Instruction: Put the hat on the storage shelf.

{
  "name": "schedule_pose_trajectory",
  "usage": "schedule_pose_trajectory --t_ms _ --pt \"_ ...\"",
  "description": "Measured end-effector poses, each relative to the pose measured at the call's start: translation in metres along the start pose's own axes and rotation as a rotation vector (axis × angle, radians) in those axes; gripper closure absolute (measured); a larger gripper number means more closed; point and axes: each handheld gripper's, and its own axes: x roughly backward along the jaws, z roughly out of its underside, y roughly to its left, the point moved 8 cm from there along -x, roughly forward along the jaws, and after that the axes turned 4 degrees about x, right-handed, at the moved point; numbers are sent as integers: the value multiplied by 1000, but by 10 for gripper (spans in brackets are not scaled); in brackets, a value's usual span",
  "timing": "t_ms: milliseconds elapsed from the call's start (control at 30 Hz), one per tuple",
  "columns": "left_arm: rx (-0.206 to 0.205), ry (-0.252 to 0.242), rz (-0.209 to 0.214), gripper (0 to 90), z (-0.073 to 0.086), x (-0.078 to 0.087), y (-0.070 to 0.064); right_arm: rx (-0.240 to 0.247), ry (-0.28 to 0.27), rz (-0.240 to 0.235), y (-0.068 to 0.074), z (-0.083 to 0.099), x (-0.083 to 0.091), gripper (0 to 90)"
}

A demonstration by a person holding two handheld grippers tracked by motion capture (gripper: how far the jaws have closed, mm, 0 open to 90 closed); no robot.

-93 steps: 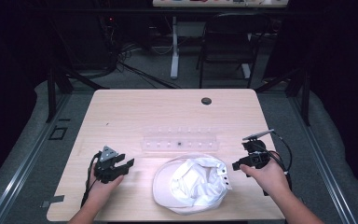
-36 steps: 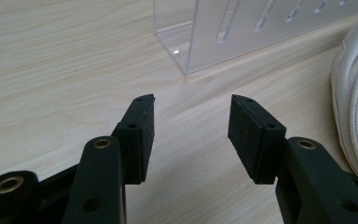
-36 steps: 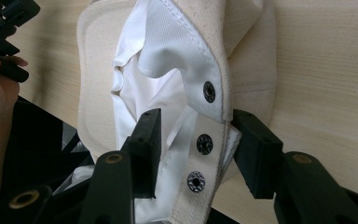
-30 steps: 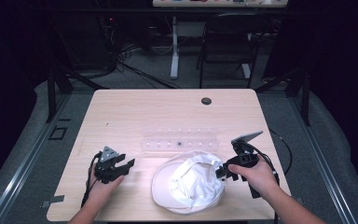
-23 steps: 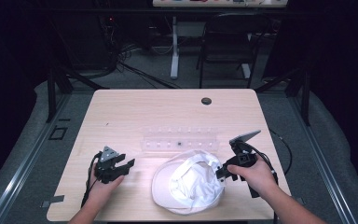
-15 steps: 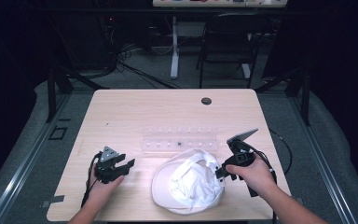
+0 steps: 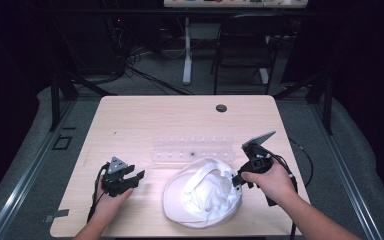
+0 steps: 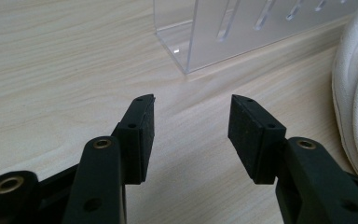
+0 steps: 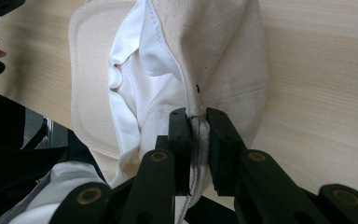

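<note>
White hat (image 7: 200, 197), rim pinched in right hand-held gripper (image 9: 197, 126)

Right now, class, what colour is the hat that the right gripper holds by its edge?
The hat is off-white with a whiter lining, best seen in the right gripper view.

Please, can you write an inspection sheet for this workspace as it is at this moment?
Surface: wooden table, a round hole near its far edge.
Job's things: white hat lying inside-up; clear rack just behind it.
Clutter: nothing seen.
Grippers: right gripper shut on the hat's edge; left gripper open, resting on the table, apart from the hat.
Cables: one trails from each gripper; more on the floor behind.
Surroundings: dark room, chair beyond the table.
</note>
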Motion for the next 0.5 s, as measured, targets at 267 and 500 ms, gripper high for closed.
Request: schedule_pose_trajectory --t_ms 267,500 --pt "-1 -3 -1 513 0 0 0 24 2 50 12 -6 12 813" --pt "-4 10 6 513 0 1 0 31 3 69 25 -12 26 816"
